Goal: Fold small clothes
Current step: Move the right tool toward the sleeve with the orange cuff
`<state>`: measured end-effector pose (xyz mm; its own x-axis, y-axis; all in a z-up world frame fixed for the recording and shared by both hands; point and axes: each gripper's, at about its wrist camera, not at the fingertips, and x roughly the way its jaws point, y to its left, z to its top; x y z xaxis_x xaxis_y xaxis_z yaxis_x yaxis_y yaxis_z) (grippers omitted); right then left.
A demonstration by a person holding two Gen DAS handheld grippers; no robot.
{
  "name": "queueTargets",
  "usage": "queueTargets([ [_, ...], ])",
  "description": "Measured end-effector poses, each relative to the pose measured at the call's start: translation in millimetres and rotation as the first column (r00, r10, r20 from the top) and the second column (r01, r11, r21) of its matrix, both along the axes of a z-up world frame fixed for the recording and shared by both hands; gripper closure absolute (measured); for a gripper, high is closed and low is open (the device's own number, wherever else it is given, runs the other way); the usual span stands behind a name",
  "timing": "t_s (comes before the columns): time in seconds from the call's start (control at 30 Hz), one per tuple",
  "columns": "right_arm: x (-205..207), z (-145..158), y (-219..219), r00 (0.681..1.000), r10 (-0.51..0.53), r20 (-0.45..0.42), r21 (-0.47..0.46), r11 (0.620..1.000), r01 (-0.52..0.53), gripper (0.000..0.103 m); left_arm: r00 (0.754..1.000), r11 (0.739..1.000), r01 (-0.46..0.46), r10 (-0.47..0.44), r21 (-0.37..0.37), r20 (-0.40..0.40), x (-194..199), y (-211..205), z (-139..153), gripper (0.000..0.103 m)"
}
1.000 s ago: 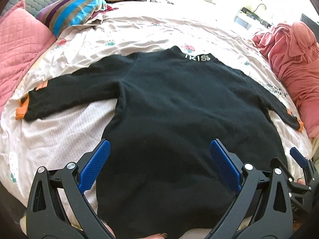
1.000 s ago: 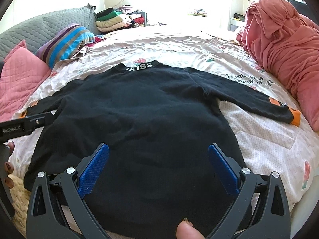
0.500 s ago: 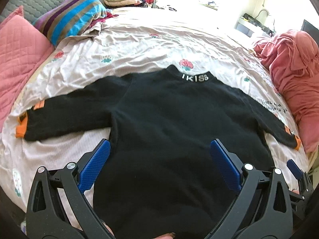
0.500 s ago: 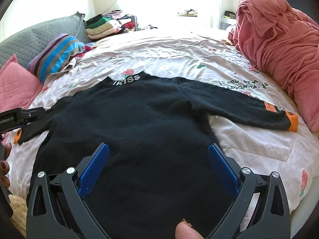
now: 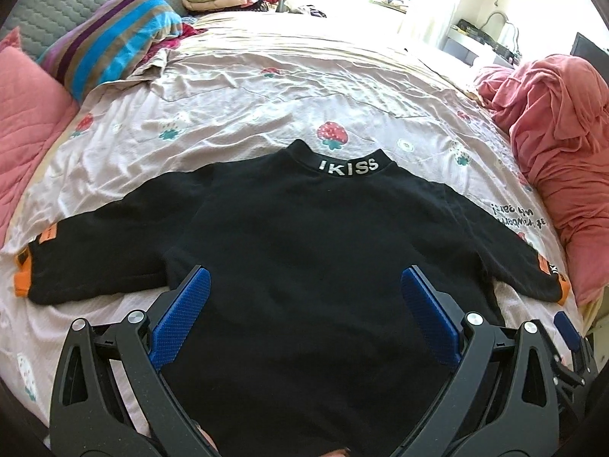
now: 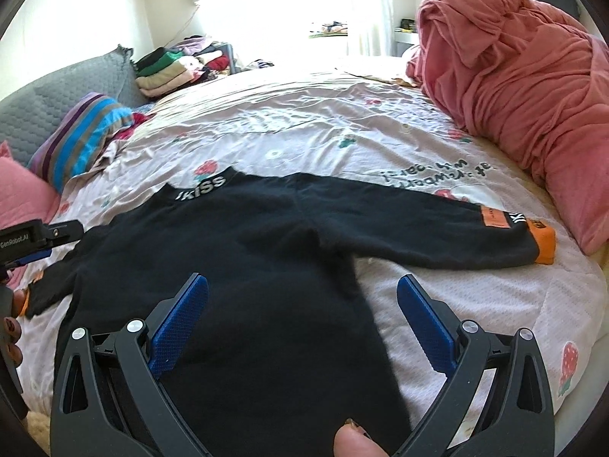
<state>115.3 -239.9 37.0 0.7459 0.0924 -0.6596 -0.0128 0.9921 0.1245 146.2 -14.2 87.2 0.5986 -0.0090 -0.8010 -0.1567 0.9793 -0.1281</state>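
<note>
Left gripper point(image 5: 304, 304) hovered with fingers wide apart, gripping nothing, likely because the black sweater point(image 5: 304, 251) was already spread flat for folding on the bed point(image 5: 266, 87). Its left sleeve point(image 5: 95, 251) reached past the left fingers. Right gripper point(image 6: 302, 304) was equally wide and empty; right sleeve point(image 6: 437, 232) lay beyond its right finger. Orange cuffs, "IKISS" collar point(image 5: 348, 165) ahead.

Bed point(image 5: 266, 87) with strawberry-print sheet. On it: black sweater point(image 5: 304, 251) spread flat, sleeves out; striped pillow point(image 5: 114, 38) and pink pillow point(image 5: 26, 114) at left; bunched pink blanket point(image 6: 525, 87) at right.
</note>
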Motion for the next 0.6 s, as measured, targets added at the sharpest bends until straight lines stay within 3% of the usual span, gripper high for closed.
queueTargets([
  [0.3,21,-6,-38,0.996,-0.088,-0.018,0.013,0.996,0.088,0.004,0.999,1.000,0.022,-0.023,-0.020,-0.025,29,-15,-13,0.009],
  [0.6,40,-27,-90,0.979,-0.182,-0.088,0.083,0.979,0.189,0.004,0.998,0.998,0.057,-0.056,0.022,-0.019,49,-27,-33,0.009],
])
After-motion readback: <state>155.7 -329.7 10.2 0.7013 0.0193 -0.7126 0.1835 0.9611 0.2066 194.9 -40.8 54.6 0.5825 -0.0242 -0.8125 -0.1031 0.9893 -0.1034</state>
